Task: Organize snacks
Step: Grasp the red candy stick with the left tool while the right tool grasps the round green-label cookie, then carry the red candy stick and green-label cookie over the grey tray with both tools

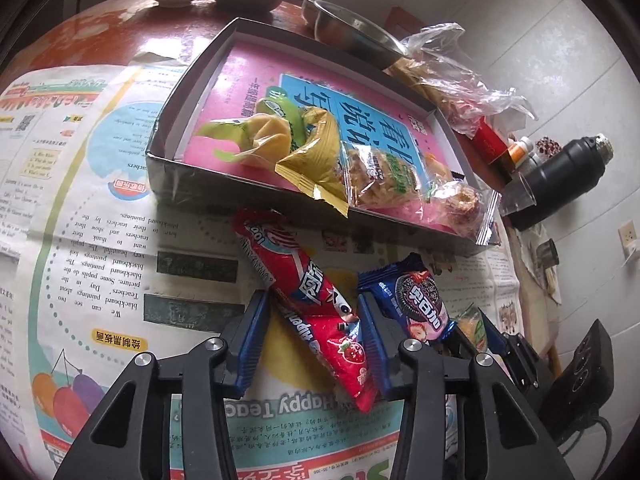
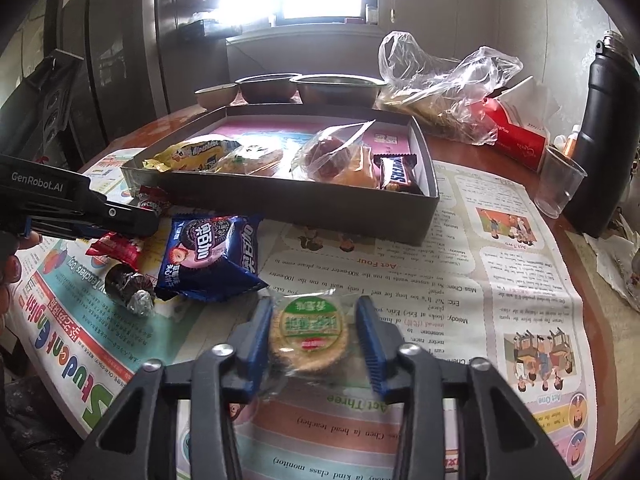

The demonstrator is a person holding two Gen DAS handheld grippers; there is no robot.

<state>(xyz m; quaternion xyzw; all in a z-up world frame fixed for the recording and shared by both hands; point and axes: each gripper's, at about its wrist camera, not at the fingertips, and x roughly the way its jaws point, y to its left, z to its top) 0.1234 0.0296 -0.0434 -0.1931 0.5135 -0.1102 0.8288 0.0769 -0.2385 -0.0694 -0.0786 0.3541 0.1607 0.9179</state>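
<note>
Wrapper ends of the red snack pack (image 1: 320,312) hide behind the left tool (image 1: 316,320).

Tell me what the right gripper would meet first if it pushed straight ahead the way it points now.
The right gripper already has the round wrapped biscuit between its jaws, so that comes first. Past it, probably bare newspaper, then the grey box's near wall; depth is hard to judge.
</note>
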